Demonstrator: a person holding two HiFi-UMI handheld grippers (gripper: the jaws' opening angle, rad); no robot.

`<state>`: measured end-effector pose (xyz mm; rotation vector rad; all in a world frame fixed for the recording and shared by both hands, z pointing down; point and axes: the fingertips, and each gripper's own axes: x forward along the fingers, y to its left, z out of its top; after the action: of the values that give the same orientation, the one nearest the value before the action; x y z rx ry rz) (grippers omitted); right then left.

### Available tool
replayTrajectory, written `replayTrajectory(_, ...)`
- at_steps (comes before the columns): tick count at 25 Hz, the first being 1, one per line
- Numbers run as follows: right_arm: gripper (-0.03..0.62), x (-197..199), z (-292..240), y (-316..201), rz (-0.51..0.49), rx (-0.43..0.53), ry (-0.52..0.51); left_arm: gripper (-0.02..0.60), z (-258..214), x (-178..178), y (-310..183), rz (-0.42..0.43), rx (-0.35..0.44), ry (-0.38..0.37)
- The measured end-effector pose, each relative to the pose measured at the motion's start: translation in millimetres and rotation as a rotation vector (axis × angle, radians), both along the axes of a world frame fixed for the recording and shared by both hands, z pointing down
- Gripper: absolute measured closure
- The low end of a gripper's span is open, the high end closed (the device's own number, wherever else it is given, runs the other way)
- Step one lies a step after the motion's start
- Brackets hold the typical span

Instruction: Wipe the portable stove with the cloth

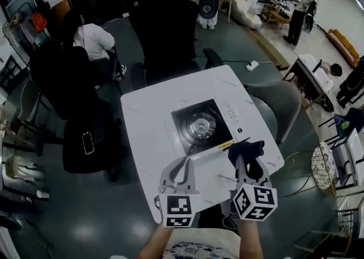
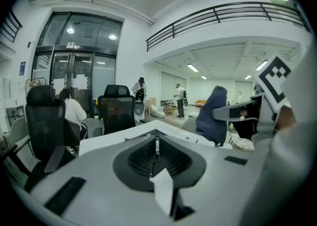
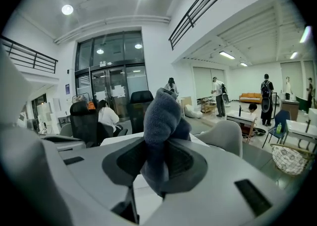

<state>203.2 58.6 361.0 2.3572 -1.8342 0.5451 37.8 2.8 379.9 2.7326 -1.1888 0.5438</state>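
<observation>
A white square table (image 1: 149, 117) carries the black-and-white portable stove (image 1: 203, 126) at its middle. By the stove's near right corner, the right gripper (image 1: 247, 164) clamps a dark grey fleecy cloth (image 1: 248, 150). The left gripper (image 1: 185, 165) has its jaws pressed together on nothing.

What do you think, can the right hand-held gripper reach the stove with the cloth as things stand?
Probably yes. The right hand-held gripper holds the cloth just off the near right corner of the portable stove, and the white table between them looks bare. The left hand-held gripper sits to the side.
</observation>
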Motion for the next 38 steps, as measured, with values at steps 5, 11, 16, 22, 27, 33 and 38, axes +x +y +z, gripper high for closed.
replayTrajectory(5,0.485,40,-1,-52,-0.073,-0.020,0.007,0.551,4,24,-33,-0.085,-0.022,-0.014)
replayTrajectory(11,0.485,79,0,-99,-0.153,-0.044,0.006,0.551,5,40,-58,-0.185,-0.045,-0.049)
replayTrajectory(16,0.485,102,11,-139,-0.222,-0.068,0.009,0.551,14,47,-77,-0.258,-0.070,-0.078)
replayTrajectory(22,0.485,119,26,-188,-0.292,-0.091,0.024,0.551,26,51,-95,-0.326,-0.089,-0.109)
replayTrajectory(27,0.485,120,42,-226,-0.358,-0.118,0.042,0.551,38,51,-109,-0.374,-0.116,-0.122)
replayTrajectory(33,0.485,116,63,-262,-0.424,-0.152,0.072,0.551,53,49,-117,-0.403,-0.155,-0.146)
replayTrajectory(38,0.485,115,80,-286,-0.460,-0.171,0.103,0.551,64,42,-121,-0.434,-0.185,-0.160)
